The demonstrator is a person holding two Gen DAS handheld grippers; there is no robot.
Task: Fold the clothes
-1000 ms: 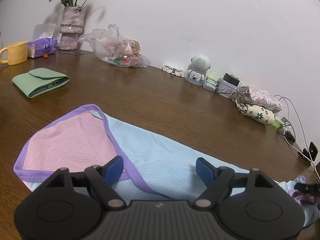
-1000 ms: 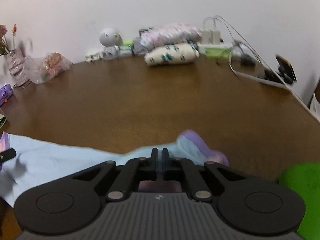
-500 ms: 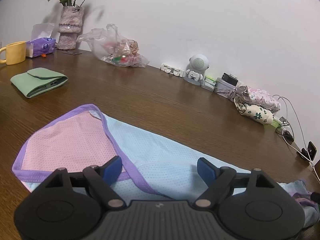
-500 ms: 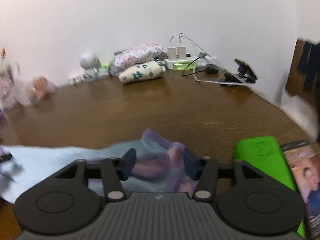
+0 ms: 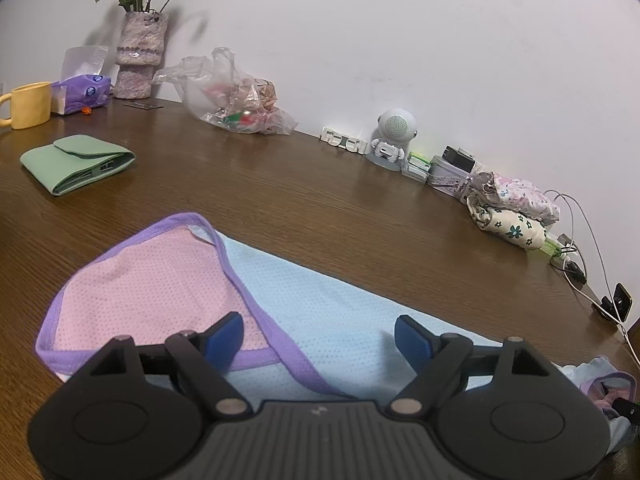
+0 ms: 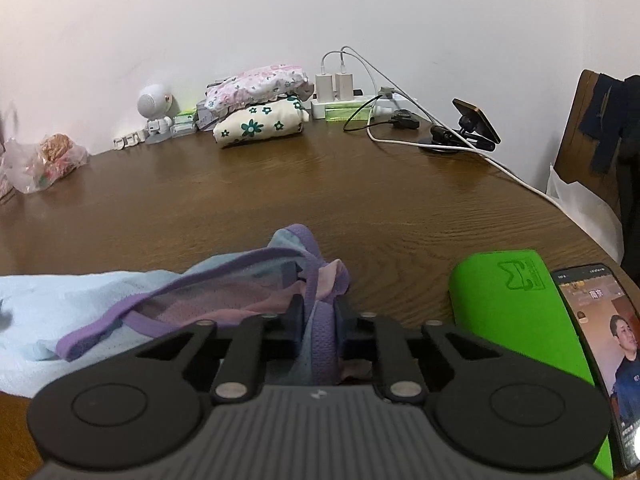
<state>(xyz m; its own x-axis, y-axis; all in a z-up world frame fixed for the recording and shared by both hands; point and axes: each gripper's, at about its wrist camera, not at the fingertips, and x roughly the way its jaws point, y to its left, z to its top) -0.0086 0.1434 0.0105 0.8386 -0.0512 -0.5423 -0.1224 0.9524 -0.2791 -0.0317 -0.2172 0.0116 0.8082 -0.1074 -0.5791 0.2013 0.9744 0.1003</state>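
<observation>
Our right gripper (image 6: 318, 312) has just closed its jaws on the bunched purple-trimmed end of a pale blue and pink mesh garment (image 5: 304, 300). Our left gripper (image 5: 318, 334) hovers wide open above the cloth, holding nothing. The garment lies spread on the brown wooden table (image 5: 320, 200), not yet folded. At two o'clock, by the wall, two floral garments (image 5: 512, 210) sit folded.

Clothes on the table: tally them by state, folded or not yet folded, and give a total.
Folded, stacked by the wall: 2, the pink floral bundle on top of the cream flowered bundle.
Folded, lying alone: 1, the green piece.
Not yet folded: 1, the blue and pink mesh garment, one end bunched between the right gripper fingers.
Total: 4
</observation>
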